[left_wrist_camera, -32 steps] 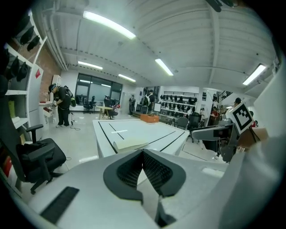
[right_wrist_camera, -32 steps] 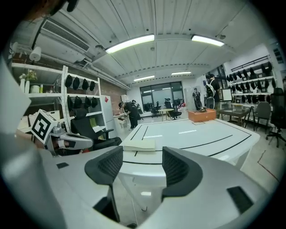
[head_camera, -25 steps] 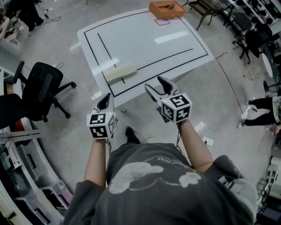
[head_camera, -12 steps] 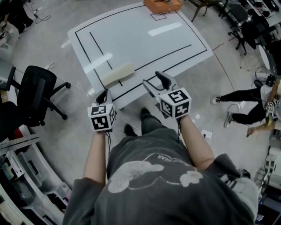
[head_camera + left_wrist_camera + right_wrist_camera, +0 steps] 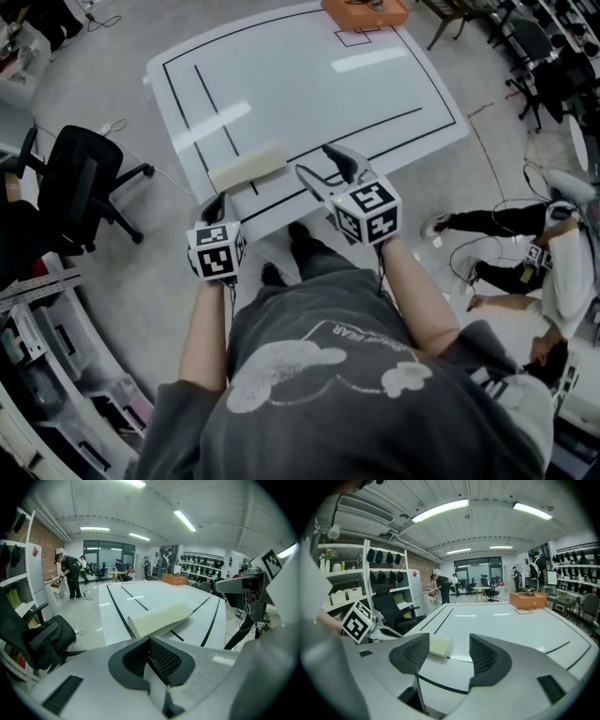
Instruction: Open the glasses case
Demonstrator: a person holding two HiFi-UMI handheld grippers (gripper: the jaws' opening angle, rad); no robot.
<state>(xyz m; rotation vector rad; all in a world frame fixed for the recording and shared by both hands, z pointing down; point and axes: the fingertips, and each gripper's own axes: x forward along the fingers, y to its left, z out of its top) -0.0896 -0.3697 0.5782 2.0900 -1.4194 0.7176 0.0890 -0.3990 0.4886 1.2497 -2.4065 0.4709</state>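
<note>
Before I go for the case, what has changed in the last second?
Both grippers moved forward, closer to the case. The right gripper now reaches over the near edge of the table; the left gripper sits just short of it. Nothing gripped. Unchanged: case closed on the table, right jaws apart, left jaws together.

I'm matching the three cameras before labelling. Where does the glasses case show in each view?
Head view: case left of centre, near the front edge of the table.
Left gripper view: case at centre, just beyond the shut jaws.
Right gripper view: case small, left of centre, seen between the open jaws.
Shared landmark: the orange box at the table's far end, seen in all three views.
</note>
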